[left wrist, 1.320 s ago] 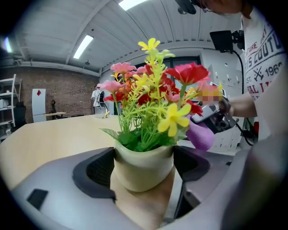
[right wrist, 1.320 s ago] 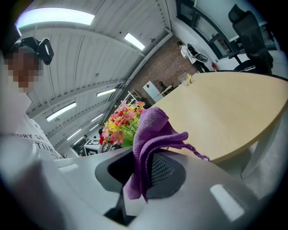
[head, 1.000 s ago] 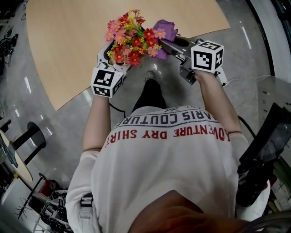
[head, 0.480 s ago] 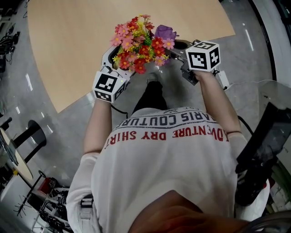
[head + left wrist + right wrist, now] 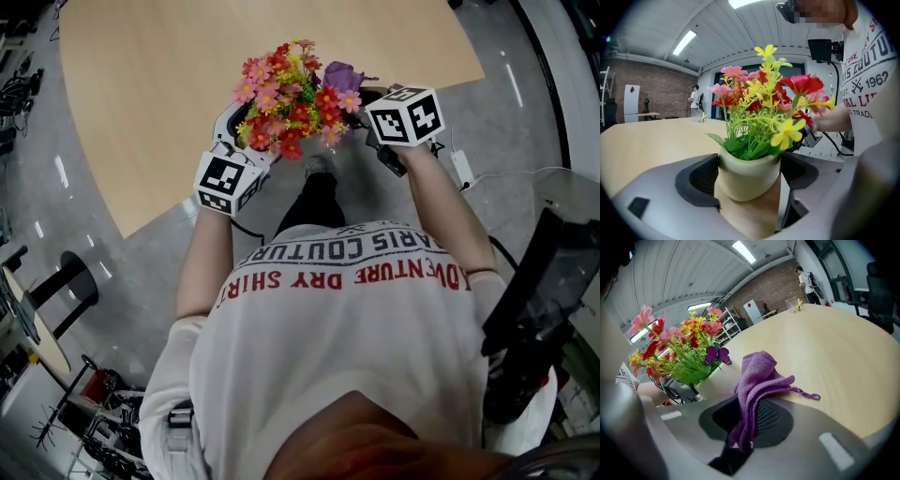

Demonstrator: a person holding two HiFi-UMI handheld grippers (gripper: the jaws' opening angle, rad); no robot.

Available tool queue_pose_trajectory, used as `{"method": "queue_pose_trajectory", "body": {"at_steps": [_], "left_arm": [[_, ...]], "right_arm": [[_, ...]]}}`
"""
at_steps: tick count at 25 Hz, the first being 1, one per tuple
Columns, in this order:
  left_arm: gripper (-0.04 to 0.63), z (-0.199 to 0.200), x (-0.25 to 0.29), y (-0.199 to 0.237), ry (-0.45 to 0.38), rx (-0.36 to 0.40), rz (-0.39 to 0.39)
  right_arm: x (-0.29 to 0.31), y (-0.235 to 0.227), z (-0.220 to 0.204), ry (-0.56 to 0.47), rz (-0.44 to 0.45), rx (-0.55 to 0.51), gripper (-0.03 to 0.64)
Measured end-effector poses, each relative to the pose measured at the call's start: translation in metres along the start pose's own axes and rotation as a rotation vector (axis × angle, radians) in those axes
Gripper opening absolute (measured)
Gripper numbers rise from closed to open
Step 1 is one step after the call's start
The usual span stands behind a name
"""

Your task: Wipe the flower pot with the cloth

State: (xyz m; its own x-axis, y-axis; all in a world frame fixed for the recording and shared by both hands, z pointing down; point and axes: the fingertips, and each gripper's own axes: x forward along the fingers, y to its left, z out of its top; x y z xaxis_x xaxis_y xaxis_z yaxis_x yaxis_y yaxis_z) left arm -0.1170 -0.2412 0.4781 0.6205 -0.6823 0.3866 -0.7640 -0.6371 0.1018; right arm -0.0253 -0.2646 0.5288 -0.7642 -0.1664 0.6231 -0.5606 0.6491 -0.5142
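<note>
Head view: person stands at near edge of the table (image 5: 141,94), both grippers up at the flowers (image 5: 291,94). L gripper (image 5: 750,174) has jaws wide apart w/ pads pressed on either side of the pot (image 5: 746,185). Firm clamp, pot upright, at table's near edge; can't tell if base rests on the wood or hangs just above. R gripper (image 5: 751,420) is closed on the cloth (image 5: 758,376), a purple bunch sticking out past the jaws, just right of the flowers. Contact w/ pot not clear.

Step in hand, imo: getting cloth onto pot, wipe proper about to start. Next move needs R to press the bunch onto pot wall below the leaves & stroke round it, while L holds steady or turns pot to show a fresh side. Pads cover two sides, so those prob. need a re-grip.
</note>
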Motion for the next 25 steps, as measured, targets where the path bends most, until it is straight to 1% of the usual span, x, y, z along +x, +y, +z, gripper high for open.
{"method": "queue_pose_trajectory", "body": {"at_steps": [2,5,8,10,11,13,14,17,21,25], "left_arm": [[0.416,0.002,0.000,-0.002,-0.004,-0.005,-0.003],[0.416,0.003,-0.002,-0.003,0.009,-0.004,0.016],[0.417,0.003,-0.008,-0.008,-0.004,-0.048,0.038],[0.427,0.002,-0.013,-0.013,-0.021,-0.075,0.076],[0.445,0.000,-0.014,-0.015,-0.021,-0.074,0.106],[0.450,-0.004,-0.012,-0.019,-0.007,-0.061,0.175],[0.464,-0.006,-0.010,-0.020,-0.004,-0.061,0.210],[0.500,-0.006,-0.005,-0.023,-0.034,-0.091,0.324],[0.503,-0.003,0.000,-0.023,-0.068,-0.100,0.487],[0.503,0.001,0.003,-0.019,-0.098,-0.105,0.622]], "right_arm": [[-0.002,-0.001,0.001,-0.017,0.007,0.024,0.055],[-0.012,0.002,0.005,-0.087,0.016,0.066,0.055],[-0.030,0.010,0.008,-0.159,0.001,0.065,0.055],[-0.045,0.017,0.007,-0.193,-0.008,0.062,0.055],[-0.051,0.020,0.006,-0.212,-0.008,0.066,0.055],[-0.063,0.026,0.003,-0.249,-0.002,0.072,0.055],[-0.069,0.029,-0.001,-0.261,0.002,0.068,0.055],[-0.084,0.040,-0.014,-0.272,-0.001,0.049,0.055],[-0.101,0.050,-0.036,-0.274,-0.006,0.057,0.055],[-0.118,0.056,-0.053,-0.270,-0.023,0.055,0.055]]}}
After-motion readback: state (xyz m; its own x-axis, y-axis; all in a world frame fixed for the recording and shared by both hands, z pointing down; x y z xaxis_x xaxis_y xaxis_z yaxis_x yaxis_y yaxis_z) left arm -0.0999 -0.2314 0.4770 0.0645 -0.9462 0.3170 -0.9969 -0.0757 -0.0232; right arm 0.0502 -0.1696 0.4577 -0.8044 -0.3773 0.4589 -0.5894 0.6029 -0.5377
